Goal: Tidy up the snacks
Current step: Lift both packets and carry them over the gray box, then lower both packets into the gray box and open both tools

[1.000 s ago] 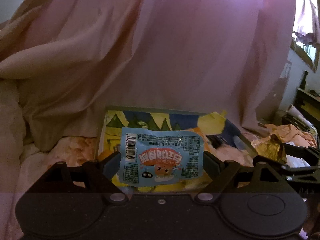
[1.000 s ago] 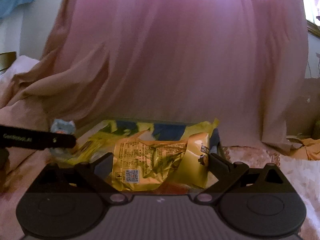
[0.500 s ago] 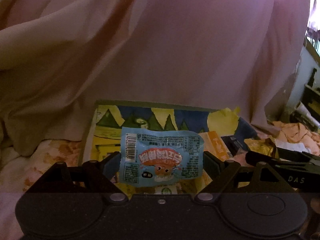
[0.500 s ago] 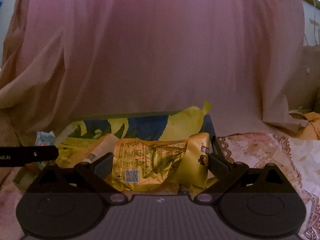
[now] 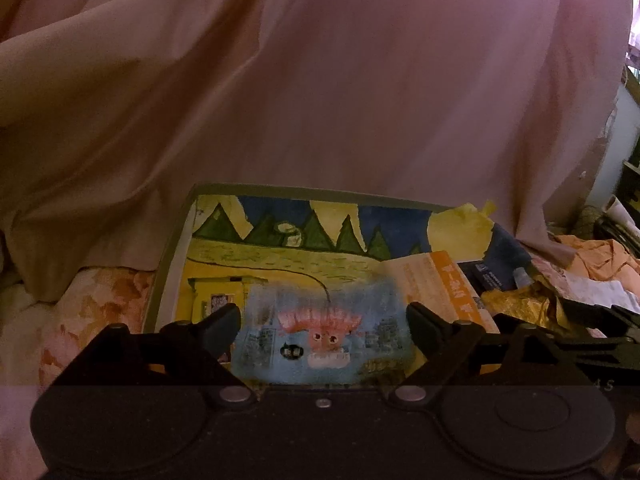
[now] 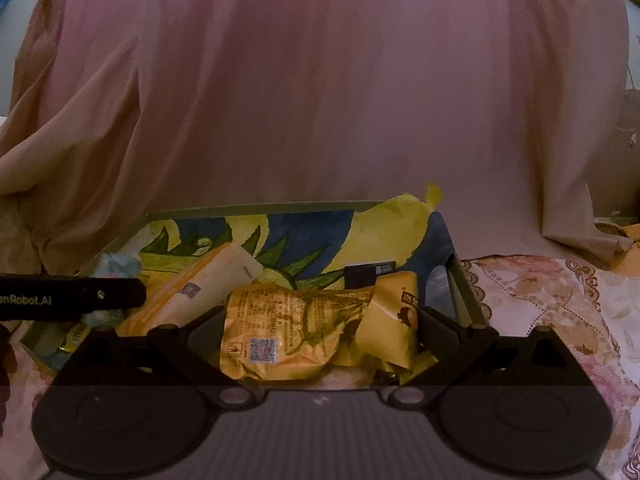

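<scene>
l gripper jaws opening, blue pkt between; r gripper clamps yellow pkt

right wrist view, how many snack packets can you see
4: gold packet in the right gripper, orange-white packet left of it, small black packet behind it, pale blue packet at the tray's left end. More may hide underneath.

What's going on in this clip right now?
A person holds two grippers over a painted tray of snacks on a bed. The left gripper has its jaws opening, with a blurred blue packet between them. The right gripper is clamped on a yellow packet.
</scene>
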Action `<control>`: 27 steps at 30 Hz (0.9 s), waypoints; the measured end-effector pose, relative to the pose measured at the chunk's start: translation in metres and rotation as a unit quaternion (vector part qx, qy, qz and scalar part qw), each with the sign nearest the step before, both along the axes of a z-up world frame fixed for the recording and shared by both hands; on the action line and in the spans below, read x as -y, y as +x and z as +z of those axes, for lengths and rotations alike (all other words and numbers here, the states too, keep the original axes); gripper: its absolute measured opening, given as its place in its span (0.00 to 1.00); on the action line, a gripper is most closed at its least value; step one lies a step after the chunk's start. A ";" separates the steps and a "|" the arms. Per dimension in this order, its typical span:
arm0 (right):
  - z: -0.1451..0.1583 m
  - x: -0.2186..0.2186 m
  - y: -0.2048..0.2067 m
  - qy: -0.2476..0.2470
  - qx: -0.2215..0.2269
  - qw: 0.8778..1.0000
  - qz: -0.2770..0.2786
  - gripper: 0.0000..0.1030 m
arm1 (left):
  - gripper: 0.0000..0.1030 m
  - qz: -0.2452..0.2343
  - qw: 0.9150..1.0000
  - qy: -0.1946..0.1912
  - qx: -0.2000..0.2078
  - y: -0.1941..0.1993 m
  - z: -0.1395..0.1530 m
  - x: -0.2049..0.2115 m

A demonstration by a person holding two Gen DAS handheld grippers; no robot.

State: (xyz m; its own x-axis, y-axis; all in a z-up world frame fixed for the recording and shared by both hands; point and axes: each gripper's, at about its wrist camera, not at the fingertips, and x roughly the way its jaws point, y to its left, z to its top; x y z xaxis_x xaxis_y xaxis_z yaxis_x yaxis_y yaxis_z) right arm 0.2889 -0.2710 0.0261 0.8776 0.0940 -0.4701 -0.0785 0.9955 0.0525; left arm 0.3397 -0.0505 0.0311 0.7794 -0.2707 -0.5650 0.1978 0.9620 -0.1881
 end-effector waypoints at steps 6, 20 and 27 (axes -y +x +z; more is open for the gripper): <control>0.008 -0.001 -0.006 -0.002 0.020 1.000 0.003 1.00 | 0.97 0.000 1.000 -0.001 0.004 -0.004 0.004 0.002; 0.046 0.009 -0.071 -0.019 0.116 0.993 -0.018 1.00 | 0.99 0.023 0.998 -0.037 0.048 -0.048 0.033 -0.008; 0.054 -0.005 -0.121 -0.049 0.161 0.986 -0.004 1.00 | 0.99 0.022 0.996 -0.046 0.077 -0.087 0.047 -0.011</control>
State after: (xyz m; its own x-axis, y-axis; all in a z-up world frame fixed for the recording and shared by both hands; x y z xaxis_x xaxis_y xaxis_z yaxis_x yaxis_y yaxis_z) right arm 0.1680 -0.2662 0.0803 0.9834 0.0544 -0.1733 -0.0674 0.9953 -0.0695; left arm 0.2523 -0.0391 0.0779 0.8667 -0.2802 -0.4127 0.1900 0.9504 -0.2463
